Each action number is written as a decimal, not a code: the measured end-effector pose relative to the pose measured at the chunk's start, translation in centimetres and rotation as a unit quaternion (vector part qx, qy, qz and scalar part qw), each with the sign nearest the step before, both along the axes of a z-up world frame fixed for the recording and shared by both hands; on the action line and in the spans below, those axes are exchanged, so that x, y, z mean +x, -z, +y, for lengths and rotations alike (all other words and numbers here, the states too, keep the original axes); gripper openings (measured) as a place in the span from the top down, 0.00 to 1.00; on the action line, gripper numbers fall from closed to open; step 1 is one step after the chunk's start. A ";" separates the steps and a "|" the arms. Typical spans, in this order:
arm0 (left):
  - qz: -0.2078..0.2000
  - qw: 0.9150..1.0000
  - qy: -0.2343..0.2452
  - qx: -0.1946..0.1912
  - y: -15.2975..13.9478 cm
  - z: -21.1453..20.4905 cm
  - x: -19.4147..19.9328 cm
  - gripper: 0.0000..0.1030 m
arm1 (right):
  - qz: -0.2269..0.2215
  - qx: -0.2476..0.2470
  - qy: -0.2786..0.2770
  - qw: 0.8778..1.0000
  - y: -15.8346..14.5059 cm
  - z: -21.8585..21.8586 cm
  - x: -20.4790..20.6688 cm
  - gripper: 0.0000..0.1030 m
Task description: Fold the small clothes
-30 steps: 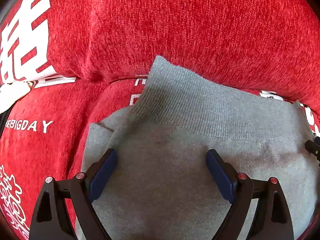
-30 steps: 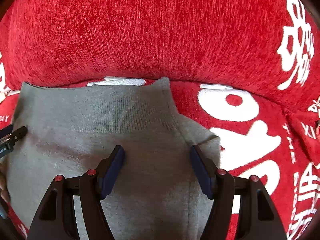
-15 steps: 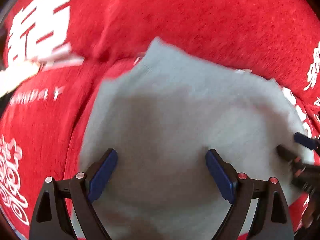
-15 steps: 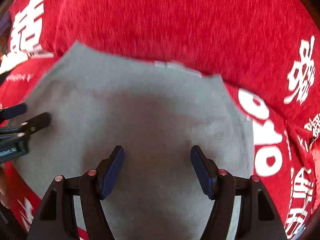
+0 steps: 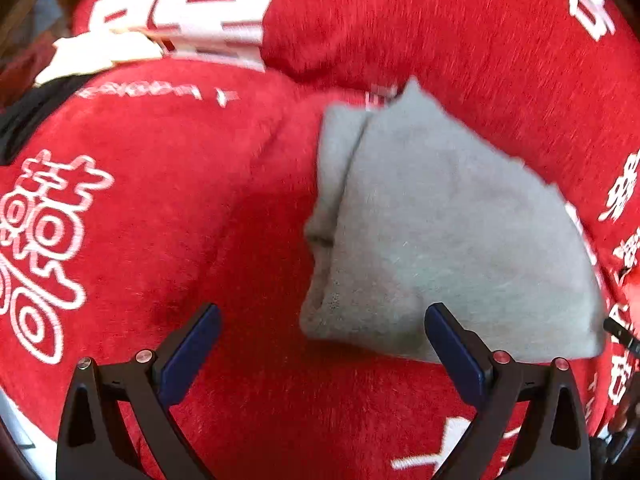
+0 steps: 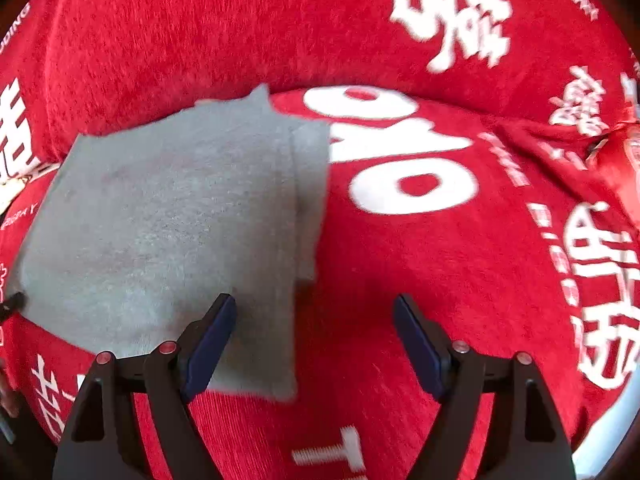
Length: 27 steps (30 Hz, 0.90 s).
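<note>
- Standing wide apart, the blue-padded fingers (image 5: pixel 188 348) of the left gripper (image 5: pixel 322 350) hold nothing; its jaws have just been opening, and only red cloth lies between them.
- Just beyond its right finger lies the grey garment (image 5: pixel 448 232), folded into a compact block; the near edge of the fold passes behind that finger's tip, and whether they touch cannot be told.
- Along the garment's left side the folded layers show as stacked edges.
- The right gripper (image 6: pixel 314 338) is likewise released, its jaws having just been opening, with bare red cloth between the fingers.
- In the right wrist view the grey garment (image 6: pixel 172 220) sits to the left, its near right corner reaching behind the left finger (image 6: pixel 208 340).
- The garment rests on a red plush cover (image 6: pixel 460 260) printed with white characters and letters, close to the far bolster-like roll of the same cover.
- A dark tip of the other gripper shows at the right edge of the left wrist view, near the garment.
- Both views are somewhat blurred.
</note>
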State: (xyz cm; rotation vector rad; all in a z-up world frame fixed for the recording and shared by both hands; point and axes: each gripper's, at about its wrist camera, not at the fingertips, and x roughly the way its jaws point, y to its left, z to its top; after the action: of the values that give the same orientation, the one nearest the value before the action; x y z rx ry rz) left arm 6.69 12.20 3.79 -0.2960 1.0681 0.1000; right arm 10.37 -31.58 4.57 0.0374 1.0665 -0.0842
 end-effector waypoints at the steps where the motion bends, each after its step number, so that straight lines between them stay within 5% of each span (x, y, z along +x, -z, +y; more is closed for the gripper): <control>1: -0.007 1.000 0.001 0.004 -0.5 -0.3 -0.1 0.01 | -0.012 0.000 -0.007 1.000 -0.7 0.9 -0.5 0.20; 7: -0.032 0.998 0.056 -0.011 -2.3 -6.5 2.2 0.01 | -0.005 0.002 -0.102 0.995 0.9 9.2 0.2 0.20; 10: -0.016 0.994 0.103 0.024 -0.7 -9.7 3.2 0.01 | 0.022 -0.021 -0.115 0.993 3.6 11.2 1.1 0.20; 12: 0.028 0.992 0.102 0.062 2.1 -9.7 3.6 0.01 | 0.012 -0.011 -0.112 0.994 3.8 10.5 0.5 0.20; 14: -0.009 0.992 0.109 0.068 2.1 -9.0 2.3 0.01 | 0.015 -0.010 -0.100 0.995 4.0 8.8 0.2 0.20; 18: -0.008 0.989 0.127 0.070 2.0 -8.0 0.3 0.00 | 0.008 0.025 -0.097 0.995 3.8 5.1 -1.5 0.20; 20: 0.008 0.989 0.126 0.078 2.4 -7.5 -0.3 0.01 | 0.013 -0.003 -0.105 0.994 3.8 4.8 -1.9 0.20; 24: 0.023 0.995 0.094 0.031 1.4 -5.2 -0.5 0.01 | 0.011 -0.014 -0.106 0.994 1.6 5.1 -2.2 0.20; 27: -0.010 0.997 0.071 0.003 -1.0 -4.0 0.6 0.01 | -0.012 0.016 -0.084 0.996 -0.1 4.1 -0.5 0.20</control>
State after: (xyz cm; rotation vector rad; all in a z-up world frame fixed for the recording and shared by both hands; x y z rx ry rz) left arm 7.29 8.17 4.80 -0.2149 1.0664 -0.0274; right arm 9.86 -27.47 4.69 -0.0225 1.0436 0.0842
